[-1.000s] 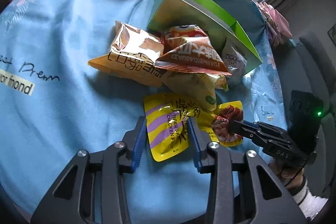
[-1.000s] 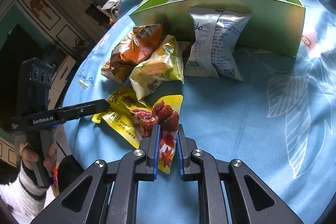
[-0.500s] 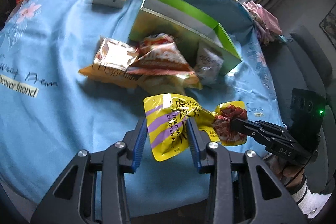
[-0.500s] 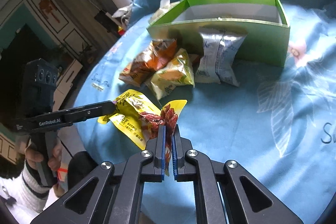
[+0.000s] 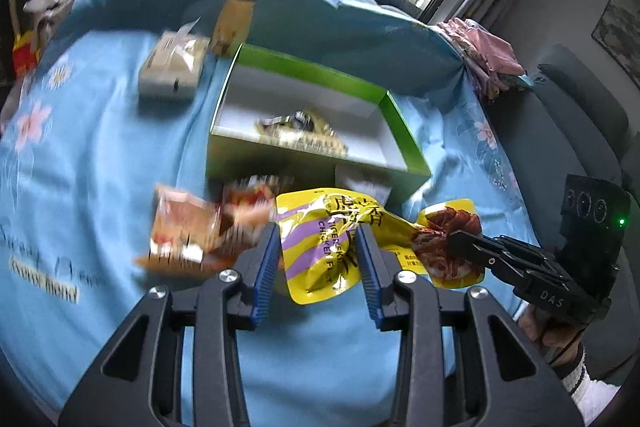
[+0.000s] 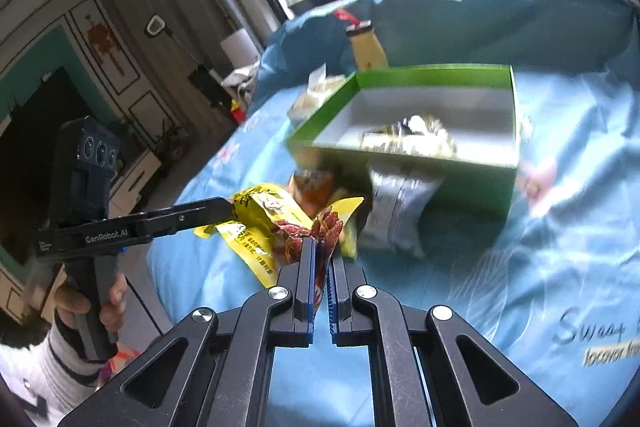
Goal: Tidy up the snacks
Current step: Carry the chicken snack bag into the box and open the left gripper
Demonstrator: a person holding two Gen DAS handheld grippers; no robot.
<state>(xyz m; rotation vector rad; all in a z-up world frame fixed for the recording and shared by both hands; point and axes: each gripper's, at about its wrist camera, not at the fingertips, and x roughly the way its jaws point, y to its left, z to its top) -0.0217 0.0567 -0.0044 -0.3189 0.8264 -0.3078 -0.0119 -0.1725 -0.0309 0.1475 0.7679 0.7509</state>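
Both grippers hold one yellow chicken-feet snack packet [image 5: 332, 243] up in the air above the blue cloth. My left gripper [image 5: 318, 231] is shut on its purple-striped end. My right gripper [image 6: 320, 247] is shut on its other end, printed with red food [image 6: 324, 227]; this gripper also shows in the left wrist view [image 5: 452, 243]. The green box [image 5: 400, 131] lies beyond, open-topped, with one packet [image 5: 304, 135] inside. Orange packets [image 5: 192, 231] and a silver-white packet [image 6: 396, 203] lie in front of the box.
A juice bottle [image 5: 236, 19] and a beige tissue pack [image 5: 172, 71] stand behind the box. The blue cloth [image 5: 80, 155] covers a round table. A grey chair [image 5: 580, 115] stands at the right, and dark cabinets [image 6: 120, 67] line the far wall.
Both grippers have risen with the yellow packet, lifting it off the cloth. The box interior and the packet in it have come into sight.
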